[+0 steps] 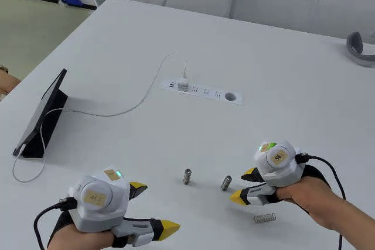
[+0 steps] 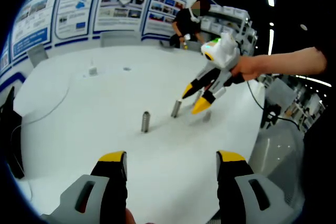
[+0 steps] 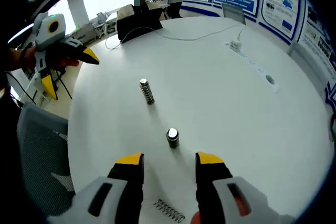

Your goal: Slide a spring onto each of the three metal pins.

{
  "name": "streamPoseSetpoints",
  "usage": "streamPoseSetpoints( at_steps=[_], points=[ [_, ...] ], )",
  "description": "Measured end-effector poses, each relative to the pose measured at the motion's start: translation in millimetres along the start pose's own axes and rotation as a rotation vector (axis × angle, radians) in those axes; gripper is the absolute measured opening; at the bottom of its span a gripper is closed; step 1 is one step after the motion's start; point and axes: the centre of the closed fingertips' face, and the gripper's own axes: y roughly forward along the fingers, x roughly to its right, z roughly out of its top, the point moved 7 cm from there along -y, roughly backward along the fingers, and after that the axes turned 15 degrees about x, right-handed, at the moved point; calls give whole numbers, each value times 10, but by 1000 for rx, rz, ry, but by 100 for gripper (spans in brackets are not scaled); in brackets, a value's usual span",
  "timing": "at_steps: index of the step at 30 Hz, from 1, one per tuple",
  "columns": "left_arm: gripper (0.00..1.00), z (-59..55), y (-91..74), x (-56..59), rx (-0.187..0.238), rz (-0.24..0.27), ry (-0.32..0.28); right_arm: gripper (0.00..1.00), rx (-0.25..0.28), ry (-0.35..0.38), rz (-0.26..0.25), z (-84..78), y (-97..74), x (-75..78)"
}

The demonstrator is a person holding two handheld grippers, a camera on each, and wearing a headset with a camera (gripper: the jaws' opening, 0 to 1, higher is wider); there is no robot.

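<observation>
No legible text on stickers [image 1: 94, 198], wall posters [image 2: 118, 3]

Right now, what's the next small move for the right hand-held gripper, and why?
Probably draw the right hand-held gripper back onto the loose spring: its jaws stand open and empty, and that spring lies flat, on no pin.

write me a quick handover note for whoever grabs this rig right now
Left claw: open, empty, low at the near left of the table.
Right claw: open, empty, just right of the pins.
Two pins stand upright. The left pin wears a spring. The right pin looks ribbed too, but I cannot tell for sure.
One loose spring lies flat on the table, on the near side of the right claw.
Left to do: check the right pin, then pick up the loose spring and slide it onto a bare pin.
</observation>
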Motion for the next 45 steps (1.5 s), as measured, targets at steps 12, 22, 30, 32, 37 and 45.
streamPoseSetpoints(
  at_steps=[12,22,30,32,37,45],
  points=[
    [71,21,8,34,5,-9,2,44,90,97,-62,28,-77,-44],
    [71,7,1,50,2,-13,-1,53,193,189,-123,31,-165,-42],
    [71,-8,25,63,-2,-12,-2,61,210,203,-135,-63,-260,-129],
    [71,-18,36,63,-5,-14,0,63,217,208,-141,-89,-290,-146],
    [72,-13,55,72,-8,-16,1,66,249,225,-152,-101,-375,-209],
    [74,-3,94,65,-11,-19,4,70,278,246,-182,-159,-498,-271]
  ],
)
